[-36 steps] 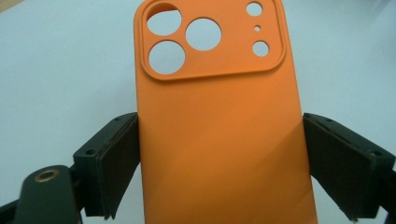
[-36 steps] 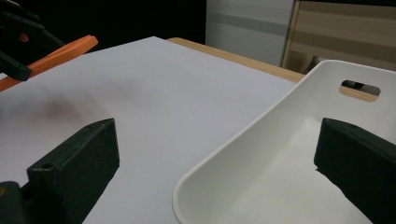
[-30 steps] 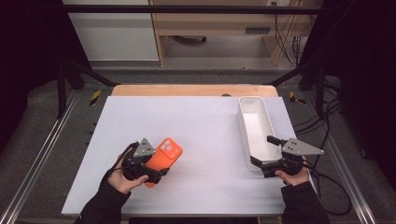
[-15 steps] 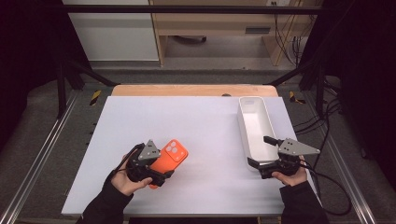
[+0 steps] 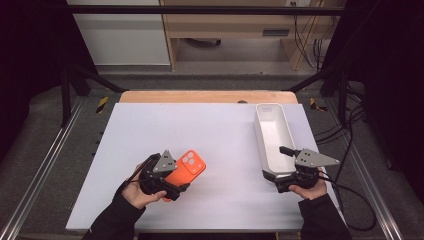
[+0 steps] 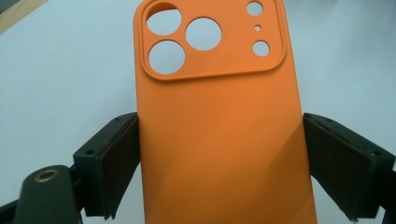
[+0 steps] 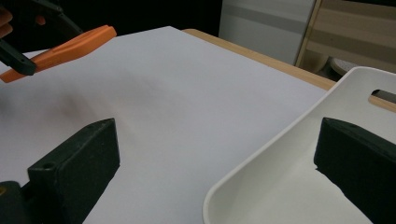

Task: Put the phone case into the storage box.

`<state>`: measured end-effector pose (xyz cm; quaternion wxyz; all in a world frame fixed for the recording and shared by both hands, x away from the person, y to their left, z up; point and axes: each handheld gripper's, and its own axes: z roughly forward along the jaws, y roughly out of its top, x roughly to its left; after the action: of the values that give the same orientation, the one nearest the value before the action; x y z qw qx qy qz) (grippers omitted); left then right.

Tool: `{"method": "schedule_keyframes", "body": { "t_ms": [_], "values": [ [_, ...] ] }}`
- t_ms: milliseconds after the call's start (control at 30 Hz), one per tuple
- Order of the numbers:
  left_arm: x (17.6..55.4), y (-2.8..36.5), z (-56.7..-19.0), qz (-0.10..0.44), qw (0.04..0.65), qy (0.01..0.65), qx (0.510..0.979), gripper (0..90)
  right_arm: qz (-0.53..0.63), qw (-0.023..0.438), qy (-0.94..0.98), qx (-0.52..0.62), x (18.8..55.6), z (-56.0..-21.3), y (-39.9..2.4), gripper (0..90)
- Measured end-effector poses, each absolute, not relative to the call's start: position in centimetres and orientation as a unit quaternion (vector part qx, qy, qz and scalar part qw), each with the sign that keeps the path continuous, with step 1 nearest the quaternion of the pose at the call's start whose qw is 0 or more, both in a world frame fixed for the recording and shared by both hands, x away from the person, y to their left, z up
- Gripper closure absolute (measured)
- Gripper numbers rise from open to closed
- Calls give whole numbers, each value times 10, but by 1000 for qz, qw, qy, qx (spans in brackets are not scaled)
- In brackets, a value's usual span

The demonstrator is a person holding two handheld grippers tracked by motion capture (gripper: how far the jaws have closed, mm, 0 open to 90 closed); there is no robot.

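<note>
I count one orange phone case (image 5: 186,167), one white tray (image 5: 274,131) and two grippers on the white table (image 5: 210,130); my left gripper (image 6: 219,163) clamps the case by its long edges at the table's near left, camera cut-outs pointing away. My right gripper (image 7: 215,177) stands wide, one jaw inside the tray's near end and one outside, not pressing its wall. Against a second ago, the case sits slightly nearer the table's middle; the right gripper and tray are unmoved.
</note>
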<state>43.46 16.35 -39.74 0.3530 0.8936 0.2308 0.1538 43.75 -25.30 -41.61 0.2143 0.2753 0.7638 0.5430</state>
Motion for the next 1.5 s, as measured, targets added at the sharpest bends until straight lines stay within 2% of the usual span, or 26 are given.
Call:
{"method": "schedule_keyframes", "body": {
  "t_ms": [1500],
  "values": [
    [454, 122, -388, 141, 346, 143, 916, 133, 521, 205, 800, 214, 434, -410, -220, 12]
  ]
}}
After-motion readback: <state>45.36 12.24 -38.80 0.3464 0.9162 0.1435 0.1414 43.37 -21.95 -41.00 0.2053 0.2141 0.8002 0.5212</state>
